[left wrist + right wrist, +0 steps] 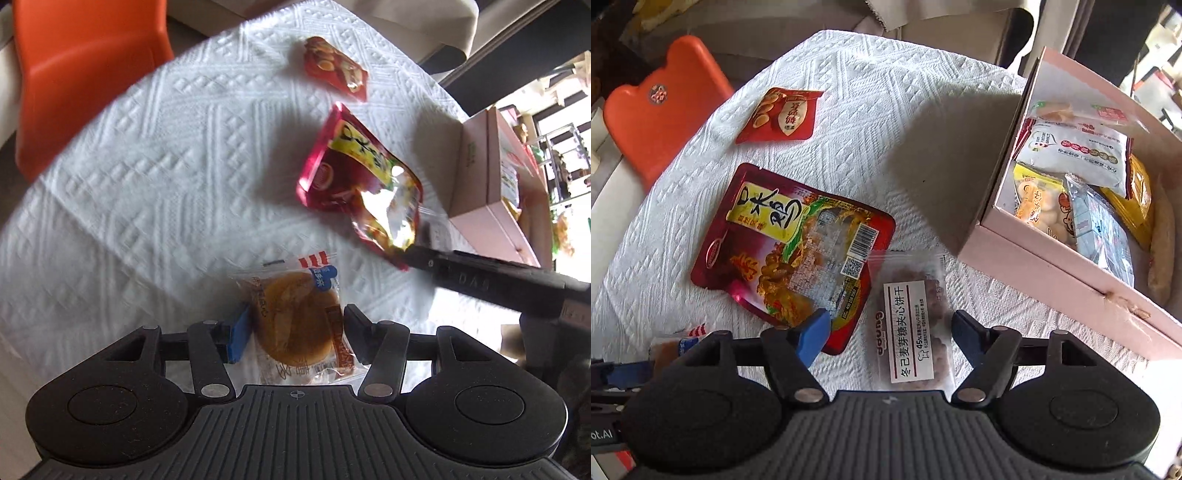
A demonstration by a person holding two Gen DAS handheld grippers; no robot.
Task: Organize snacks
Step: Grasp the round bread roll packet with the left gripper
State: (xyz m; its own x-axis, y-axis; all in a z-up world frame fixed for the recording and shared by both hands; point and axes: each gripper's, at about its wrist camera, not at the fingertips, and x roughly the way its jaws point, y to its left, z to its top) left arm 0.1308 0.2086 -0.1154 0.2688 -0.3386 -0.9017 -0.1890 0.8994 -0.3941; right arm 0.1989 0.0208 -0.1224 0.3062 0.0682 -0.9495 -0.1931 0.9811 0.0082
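L tongs [295,325] open, R tongs [890,332] open, both low

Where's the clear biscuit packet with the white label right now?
In the right wrist view, the clear biscuit packet lies on the white tablecloth between the right hand-held gripper fingers, with the big red pouch left and the pink box right.

The worktop [905,122] is covered with a white embossed cloth. On it lie several snacks: a small red peanut packet [780,115] at the far side, a large red chicken snack pouch [790,251] nearer, and just beside this pouch a clear biscuit bag with a white label [910,325]. A wrapped round cake [295,321] lies at the near edge. On the right side stands an open pink box [1034,254], which holds more packets.
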